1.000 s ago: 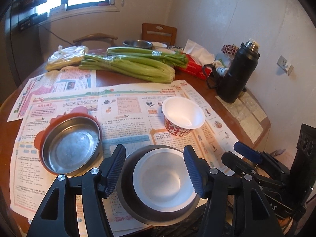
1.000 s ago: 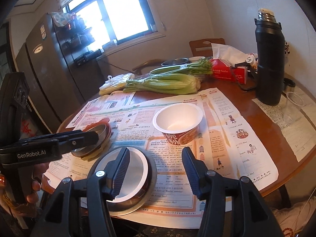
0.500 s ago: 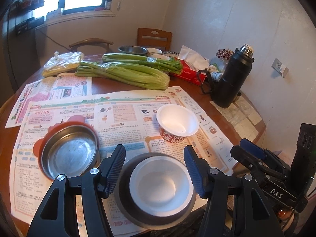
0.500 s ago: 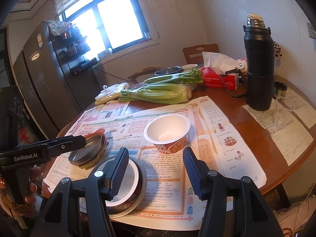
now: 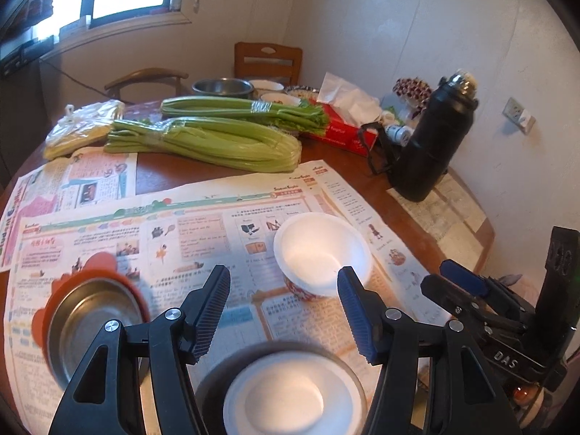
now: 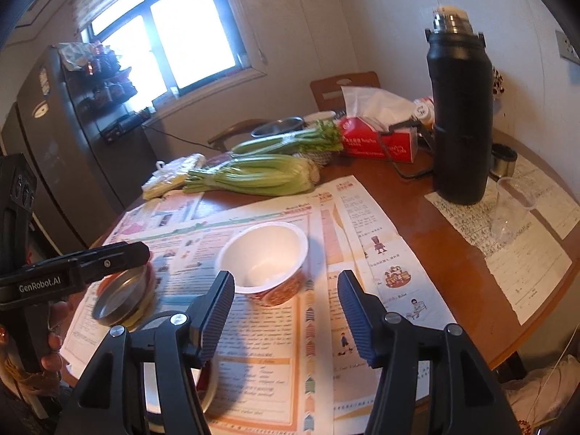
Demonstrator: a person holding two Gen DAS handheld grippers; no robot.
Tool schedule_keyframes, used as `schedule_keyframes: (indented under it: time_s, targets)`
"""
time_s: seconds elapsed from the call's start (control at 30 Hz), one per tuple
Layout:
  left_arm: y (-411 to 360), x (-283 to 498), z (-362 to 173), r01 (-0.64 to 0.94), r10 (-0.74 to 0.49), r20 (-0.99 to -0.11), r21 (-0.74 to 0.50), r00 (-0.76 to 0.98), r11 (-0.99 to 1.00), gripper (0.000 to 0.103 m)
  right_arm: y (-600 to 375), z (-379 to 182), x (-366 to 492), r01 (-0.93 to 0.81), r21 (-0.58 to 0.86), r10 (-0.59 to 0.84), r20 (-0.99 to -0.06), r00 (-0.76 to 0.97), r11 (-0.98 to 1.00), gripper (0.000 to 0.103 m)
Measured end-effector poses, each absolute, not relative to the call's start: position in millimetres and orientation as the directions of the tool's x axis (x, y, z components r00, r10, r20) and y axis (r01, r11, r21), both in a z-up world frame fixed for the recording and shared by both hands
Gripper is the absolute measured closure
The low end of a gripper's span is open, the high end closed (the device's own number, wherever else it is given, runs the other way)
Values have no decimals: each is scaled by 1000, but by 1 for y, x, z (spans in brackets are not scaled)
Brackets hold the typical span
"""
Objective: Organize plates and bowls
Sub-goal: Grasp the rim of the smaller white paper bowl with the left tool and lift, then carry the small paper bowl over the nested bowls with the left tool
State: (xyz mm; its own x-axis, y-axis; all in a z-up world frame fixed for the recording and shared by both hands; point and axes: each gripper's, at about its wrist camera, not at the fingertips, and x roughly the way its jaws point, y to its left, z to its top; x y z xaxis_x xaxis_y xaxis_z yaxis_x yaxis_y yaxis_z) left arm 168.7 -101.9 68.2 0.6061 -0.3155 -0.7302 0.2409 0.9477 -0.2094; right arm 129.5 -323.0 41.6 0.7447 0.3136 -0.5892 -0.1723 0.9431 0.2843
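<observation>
Dark round plate (image 5: 275,359) with white dish (image 5: 290,402) inside: at near table edge, cut off by frame and left gripper (image 5: 284,308).
Steel bowl (image 5: 87,322), orange rim: partly hidden, blurred.
Paper bowl (image 6: 262,253), white inside, red print: on newspaper (image 6: 261,344); small print illegible.
Right gripper (image 6: 286,311): jaws just widening, empty.
Left gripper: "GenRobot.AI"; apart, empty.

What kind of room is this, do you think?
Probably a home kitchen or dining corner: a fridge stands by the window, and a round wooden table holds celery, bowls and a thermos.
</observation>
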Motion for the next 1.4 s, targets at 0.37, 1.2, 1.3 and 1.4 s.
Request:
schedule_keyframes:
  time_s: [0.37,1.2,1.3,1.4]
  targets:
    - [-119,226,27,255,-334,-791,-231,512,939,39,-312,16,180,-167,292,323,-648,690,942,44]
    - [-123,263,-10,236,-348,-829,-267,439,934,39,-289,-19,220,-187,277,333,-729,599,943,44]
    - [-122,264,-12,230,-327,-833,-247,446,941,39,-285,-20,220,-200,270,336,-733,591,942,44]
    - [-120,265,-12,229,-343,-830,-266,440,936,39,-280,-20,219,-212,264,339,-733,590,941,44]
